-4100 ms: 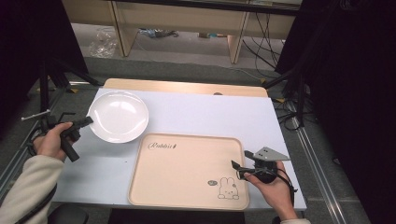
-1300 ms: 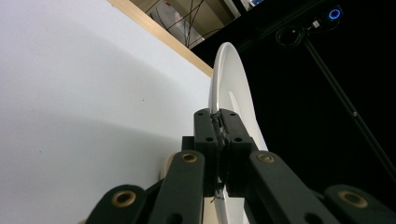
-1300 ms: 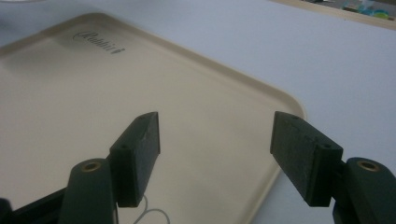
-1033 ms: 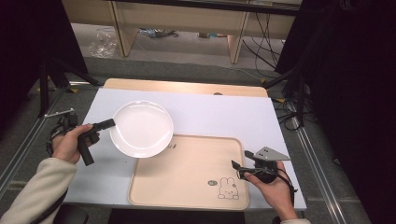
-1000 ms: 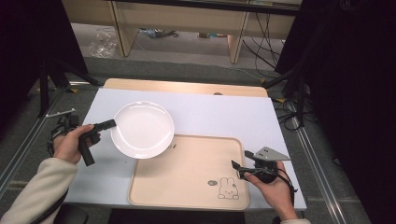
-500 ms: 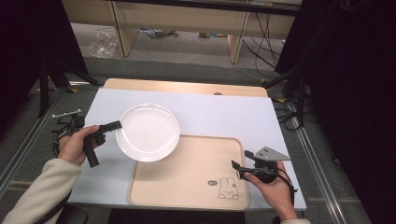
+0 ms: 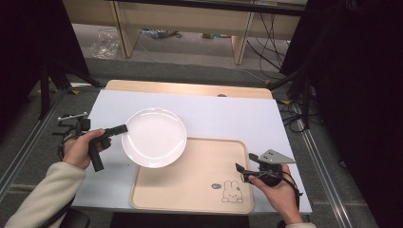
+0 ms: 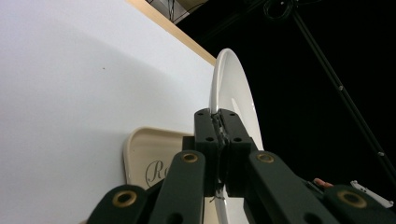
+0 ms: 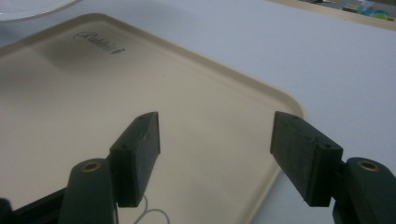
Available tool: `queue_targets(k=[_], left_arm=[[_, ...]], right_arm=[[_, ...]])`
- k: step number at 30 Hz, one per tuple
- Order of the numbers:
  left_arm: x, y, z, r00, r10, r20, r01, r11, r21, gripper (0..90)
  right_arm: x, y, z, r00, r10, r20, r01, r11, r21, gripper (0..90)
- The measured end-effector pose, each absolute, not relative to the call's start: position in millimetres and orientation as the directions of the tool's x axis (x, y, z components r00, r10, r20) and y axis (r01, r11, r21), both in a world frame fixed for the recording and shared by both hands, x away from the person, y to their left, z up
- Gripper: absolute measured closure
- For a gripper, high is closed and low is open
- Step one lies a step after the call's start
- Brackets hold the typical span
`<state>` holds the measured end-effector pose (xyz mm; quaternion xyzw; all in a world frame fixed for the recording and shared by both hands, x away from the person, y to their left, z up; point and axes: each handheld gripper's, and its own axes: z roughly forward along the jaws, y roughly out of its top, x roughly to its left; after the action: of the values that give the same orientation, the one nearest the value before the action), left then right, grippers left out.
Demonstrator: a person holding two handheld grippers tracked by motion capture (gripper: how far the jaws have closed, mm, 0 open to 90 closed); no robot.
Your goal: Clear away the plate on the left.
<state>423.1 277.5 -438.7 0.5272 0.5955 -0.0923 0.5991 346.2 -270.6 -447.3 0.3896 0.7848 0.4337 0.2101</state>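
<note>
- Over the far-left corner of the tray (image 7: pixel 190 199), the white plate (image 7: pixel 154 137) hangs in the air, carried by its left rim, with part of it above the tray and part above the white table (image 7: pixel 228 114).
- The left gripper (image 7: pixel 124 128) has its jaws pressed together on that rim; the left gripper view shows the plate (image 8: pixel 233 102) edge-on and the rim pinched between the two black pads.
- The plate looks like glazed ceramic or hard plastic, so I judge it stiff, smooth and likely slippery, and it would break or chip if dropped.
- A pinch at one edge leaves the rest of the plate's weight out beyond the jaws, so it may droop or swivel in the grip; a hold well onto the rim, kept level, seems the safest.
- The tray is beige, with a script word at its far-left corner and a rabbit drawing near its right corner, and it lies flat at the near side of the table.
- The right gripper (image 7: pixel 240 169) rests at the tray's near-right corner, held in the person's right hand (image 7: pixel 278 190); in the right gripper view its jaws stand spread wide, with nothing between them, over the tray (image 9: pixel 140 93).
- The left hand (image 7: pixel 83 149), in a light sleeve, holds the other gripper's handle just off the table's left edge.
</note>
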Motion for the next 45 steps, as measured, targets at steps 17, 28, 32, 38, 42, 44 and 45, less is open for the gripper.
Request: queue_targets(k=[17,28,32,38,42,44,45], left_arm=[[422.5,268.3,-439.9,0.279,0.509,-0.814,0.751,0.413,0.515,86.8],[422.5,262.8,-440.8,0.284,0.508,-0.814,0.759,0.400,0.514,86.8],[422.6,261.7,-441.3,0.284,0.509,-0.812,0.760,0.397,0.515,86.8],[422.4,258.6,-441.5,0.284,0.504,-0.816,0.766,0.392,0.509,86.8],[422.3,256.7,-441.9,0.284,0.502,-0.817,0.769,0.390,0.506,86.8],[422.3,255.9,-442.0,0.285,0.503,-0.816,0.770,0.388,0.508,86.8],[422.3,255.4,-442.1,0.285,0.502,-0.816,0.771,0.387,0.507,86.8]], right_arm=[[346.2,-270.6,-447.3,-0.608,0.794,0.009,0.430,0.320,0.844,33.9],[346.2,-270.6,-447.3,-0.609,0.793,0.008,0.430,0.321,0.844,33.9],[346.2,-270.5,-447.2,-0.609,0.793,0.008,0.429,0.321,0.844,33.9],[346.5,-270.6,-447.5,-0.610,0.792,0.002,0.425,0.325,0.845,33.9],[346.2,-270.6,-447.3,-0.609,0.793,0.008,0.430,0.321,0.844,33.9],[346.2,-270.5,-447.2,-0.609,0.793,0.008,0.430,0.321,0.844,33.9],[346.3,-270.4,-447.6,-0.608,0.794,0.001,0.425,0.324,0.845,33.9]])
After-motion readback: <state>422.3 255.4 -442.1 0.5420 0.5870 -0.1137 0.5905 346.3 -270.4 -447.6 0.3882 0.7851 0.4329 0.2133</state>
